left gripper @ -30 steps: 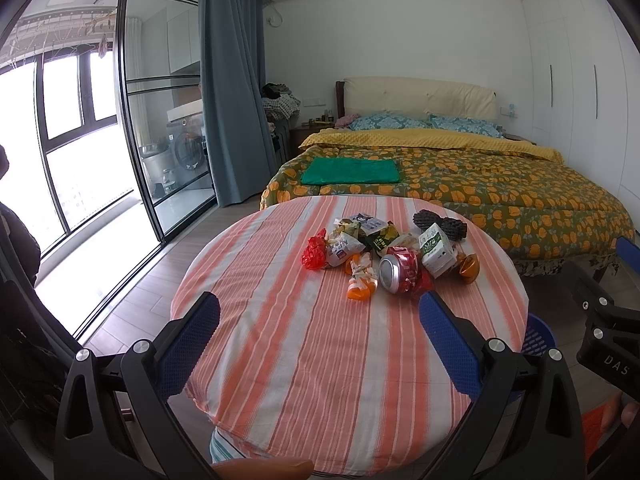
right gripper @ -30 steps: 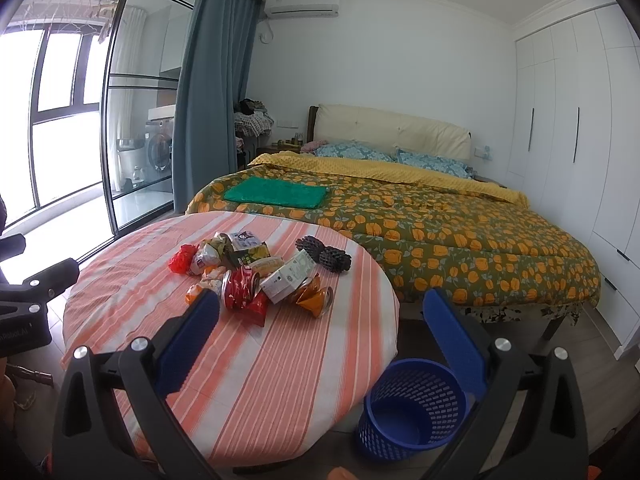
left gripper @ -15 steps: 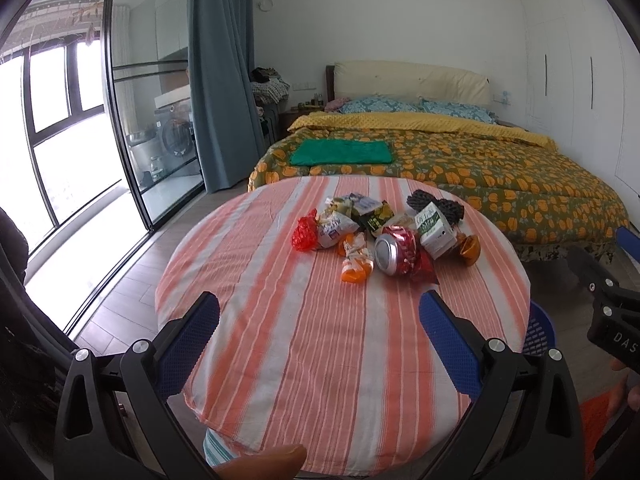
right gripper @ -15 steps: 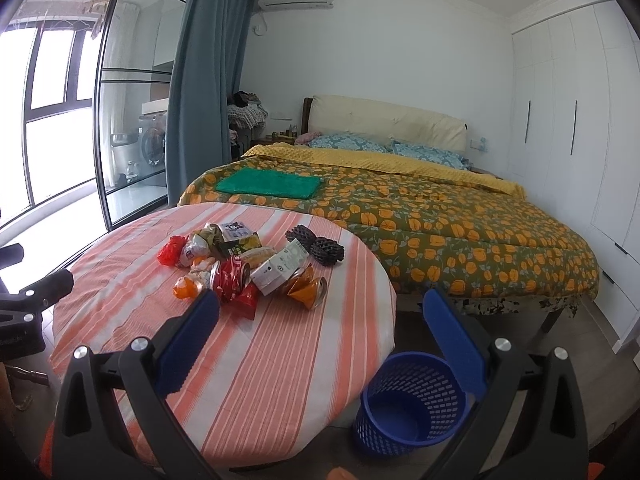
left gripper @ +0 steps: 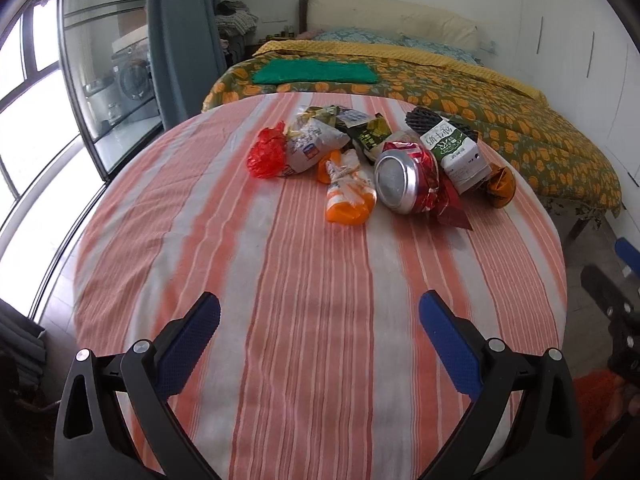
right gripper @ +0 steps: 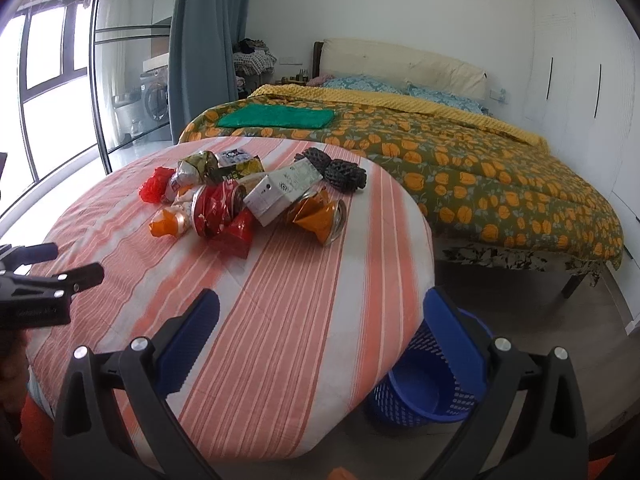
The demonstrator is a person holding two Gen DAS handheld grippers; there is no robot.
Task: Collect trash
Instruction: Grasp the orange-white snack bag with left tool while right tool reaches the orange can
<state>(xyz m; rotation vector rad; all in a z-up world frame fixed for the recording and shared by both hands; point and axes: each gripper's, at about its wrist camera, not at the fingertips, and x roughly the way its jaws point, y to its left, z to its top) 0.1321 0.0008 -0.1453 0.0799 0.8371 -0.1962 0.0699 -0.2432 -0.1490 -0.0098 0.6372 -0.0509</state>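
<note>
A pile of trash lies on the far half of a round table with a striped orange and white cloth [left gripper: 304,280]: a crushed red can [left gripper: 404,180], a white and green carton [left gripper: 456,152], an orange wrapper [left gripper: 348,196], a red plastic scrap [left gripper: 266,154], snack bags and black foam netting [right gripper: 340,170]. The can [right gripper: 218,208] and carton [right gripper: 282,192] also show in the right wrist view. My left gripper [left gripper: 320,334] is open and empty above the table's near part. My right gripper [right gripper: 320,334] is open and empty over the table's right edge. A blue mesh bin [right gripper: 428,384] stands on the floor beside the table.
A bed with an orange-flowered quilt [right gripper: 460,168] stands just behind the table, with a folded green cloth [right gripper: 276,118] on it. Glass doors and a grey curtain [right gripper: 204,40] are at the left. White wardrobes [right gripper: 580,80] line the right wall.
Both grippers have moved forward and lower toward the table, so the trash pile looks nearer and larger. Both remain open and empty.
</note>
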